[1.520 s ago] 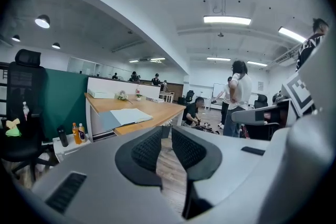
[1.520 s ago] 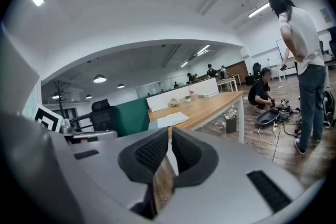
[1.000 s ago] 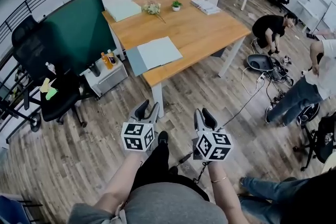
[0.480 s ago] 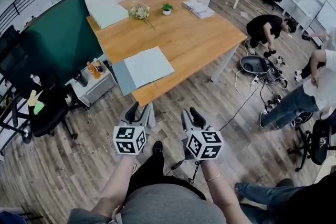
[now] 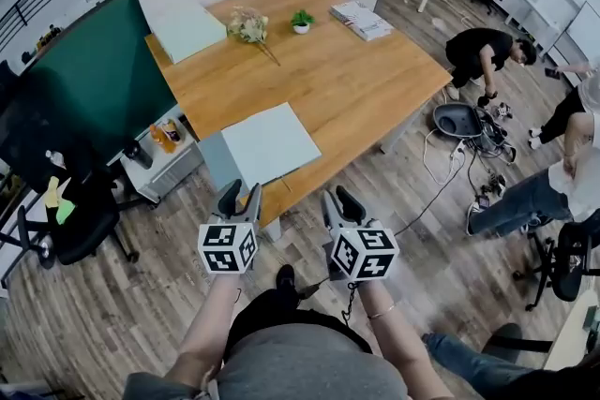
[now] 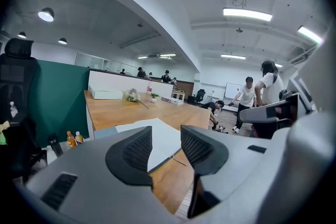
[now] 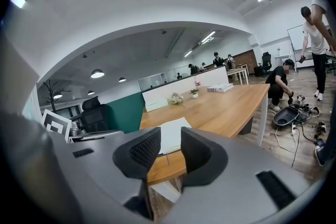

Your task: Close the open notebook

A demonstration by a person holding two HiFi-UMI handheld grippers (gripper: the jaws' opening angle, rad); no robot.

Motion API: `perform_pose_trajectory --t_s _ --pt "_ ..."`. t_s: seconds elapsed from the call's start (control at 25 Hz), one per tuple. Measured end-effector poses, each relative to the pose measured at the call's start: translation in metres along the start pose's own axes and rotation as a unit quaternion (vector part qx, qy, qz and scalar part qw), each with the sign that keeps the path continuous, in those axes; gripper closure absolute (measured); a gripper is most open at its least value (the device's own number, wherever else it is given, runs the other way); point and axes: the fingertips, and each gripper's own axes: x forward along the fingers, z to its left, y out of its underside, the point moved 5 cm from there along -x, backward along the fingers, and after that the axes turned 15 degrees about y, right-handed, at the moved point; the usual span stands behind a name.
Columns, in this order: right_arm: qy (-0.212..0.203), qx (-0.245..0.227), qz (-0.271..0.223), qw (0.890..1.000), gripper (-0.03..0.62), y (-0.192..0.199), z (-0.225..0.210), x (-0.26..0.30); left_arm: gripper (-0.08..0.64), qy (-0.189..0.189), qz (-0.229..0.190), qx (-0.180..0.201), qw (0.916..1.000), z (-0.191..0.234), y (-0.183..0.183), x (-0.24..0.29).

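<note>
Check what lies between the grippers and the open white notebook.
Only bare wooden table edge, as the head view shows. The left gripper and right gripper, jaws just opened further, empty, face the open white notebook.

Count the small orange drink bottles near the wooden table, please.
2: one small orange drink bottle and a second beside it, on the low white cabinet left of the wooden table. Others could be hidden.

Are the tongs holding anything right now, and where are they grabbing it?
Nothing. Both the left tongs and right tongs have just been opening and stand empty, short of the open notebook.
</note>
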Motion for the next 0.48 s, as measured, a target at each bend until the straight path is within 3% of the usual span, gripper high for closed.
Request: perform_pose_trajectory --t_s 0.48 --pt "-0.008 0.005 0.009 1.000 0.476 -0.016 0.028 0.054 0.397 0.000 0.001 -0.009 1.0000 0.051 -0.015 0.019"
